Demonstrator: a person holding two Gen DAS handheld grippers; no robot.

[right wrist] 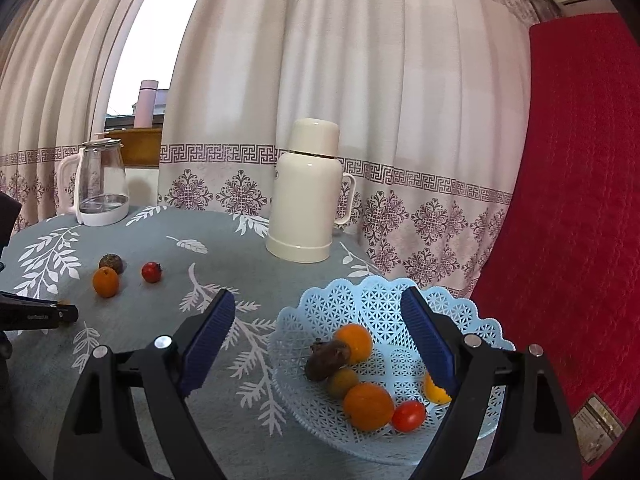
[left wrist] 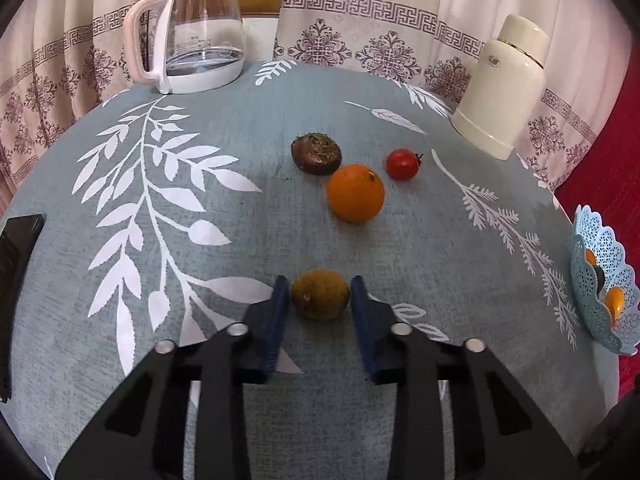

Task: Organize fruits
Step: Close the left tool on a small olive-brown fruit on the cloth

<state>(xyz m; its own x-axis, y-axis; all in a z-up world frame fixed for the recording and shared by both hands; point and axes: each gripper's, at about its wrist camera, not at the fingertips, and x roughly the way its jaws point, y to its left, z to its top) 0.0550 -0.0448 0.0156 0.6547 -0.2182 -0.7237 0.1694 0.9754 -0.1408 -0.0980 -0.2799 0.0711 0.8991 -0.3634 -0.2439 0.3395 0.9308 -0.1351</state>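
Note:
My left gripper is shut on a small brownish-green fruit that rests on the grey leaf-print tablecloth; its blue pads press on the fruit's two sides. Beyond it lie an orange, a cherry tomato and a dark brown fruit. My right gripper hangs open above a light blue lattice basket near the table's right edge, with nothing between its fingers. The basket holds several fruits: oranges, a tomato, a dark brown one, a small greenish one.
A glass kettle stands at the back left and a cream thermos at the back right. A dark object lies at the left edge. Curtains hang behind the table and a red cloth is to the right.

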